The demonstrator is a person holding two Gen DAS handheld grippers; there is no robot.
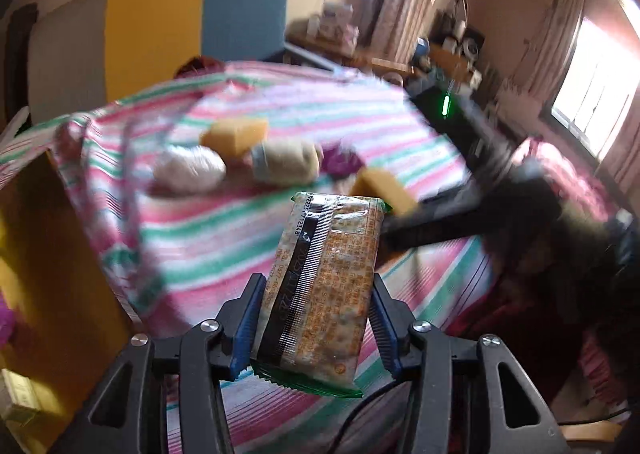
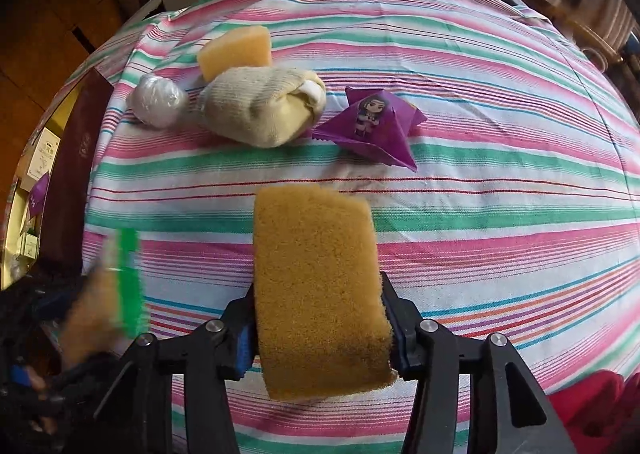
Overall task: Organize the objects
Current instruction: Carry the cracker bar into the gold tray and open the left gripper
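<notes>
My left gripper (image 1: 317, 280) is shut on a cracker packet (image 1: 332, 254) with a green edge, held above the striped cloth. In the right wrist view that packet shows as a green blur (image 2: 128, 278) at the left. My right gripper (image 2: 318, 290) is shut on a tan sponge (image 2: 316, 254), whose sides bulge under the pads. Farther back on the cloth lie a second sponge (image 2: 236, 49), a rolled cream sock (image 2: 260, 109), a white plastic-wrapped ball (image 2: 156, 101) and a purple cartoon packet (image 2: 372, 121). The right gripper and its sponge (image 1: 380, 189) appear blurred in the left wrist view.
A striped pink, green and white cloth (image 2: 480, 193) covers the table. At the table's left edge stands a yellow box (image 2: 16, 221) holding small packets, with a dark brown panel (image 2: 68, 193) beside it. Yellow and blue boards (image 1: 152, 25) stand behind the table.
</notes>
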